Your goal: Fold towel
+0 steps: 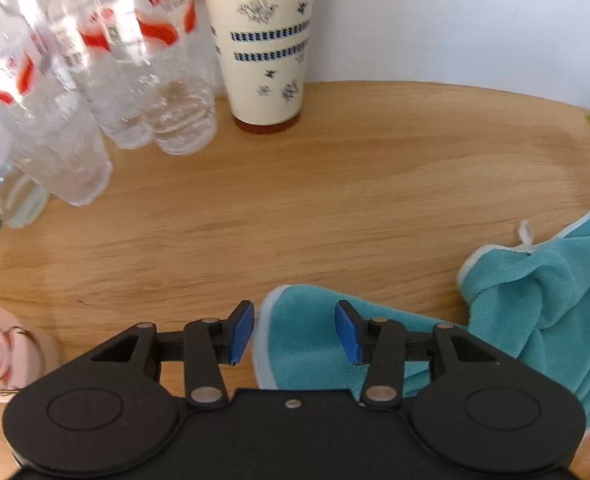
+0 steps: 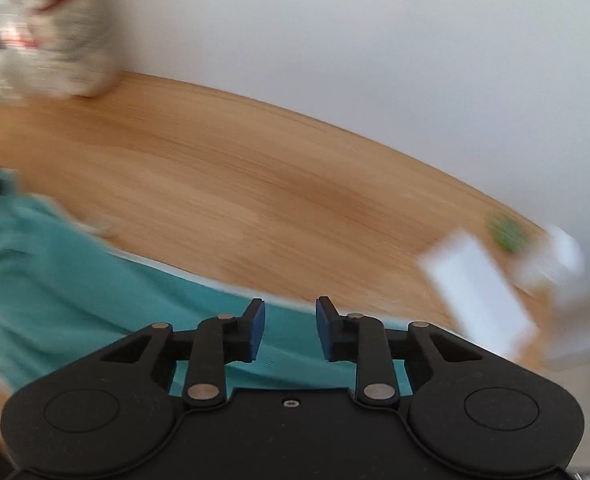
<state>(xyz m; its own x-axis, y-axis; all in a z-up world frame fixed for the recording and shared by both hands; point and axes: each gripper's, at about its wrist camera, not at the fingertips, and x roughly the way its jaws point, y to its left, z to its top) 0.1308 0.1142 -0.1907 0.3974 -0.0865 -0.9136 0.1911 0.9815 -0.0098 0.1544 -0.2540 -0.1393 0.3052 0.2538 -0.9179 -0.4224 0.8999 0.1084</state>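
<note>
The left gripper [image 1: 294,331] hovers with its blue-padded jaws spread apart over a rounded corner of the teal terry towel with white edging [image 1: 543,304], which lies rumpled on the light wooden surface [image 1: 295,208]. The right gripper [image 2: 290,330] likewise has its jaws parted, gripping nothing, above the towel's long edge. Farther back stand clear plastic water bottles with red labels [image 1: 135,80] and a cream patterned tumbler [image 1: 265,44] against the white wall [image 1: 455,16].

Bright, even light – right wrist view heavily motion-blurred, left sharper, both bowed at edges.
</note>
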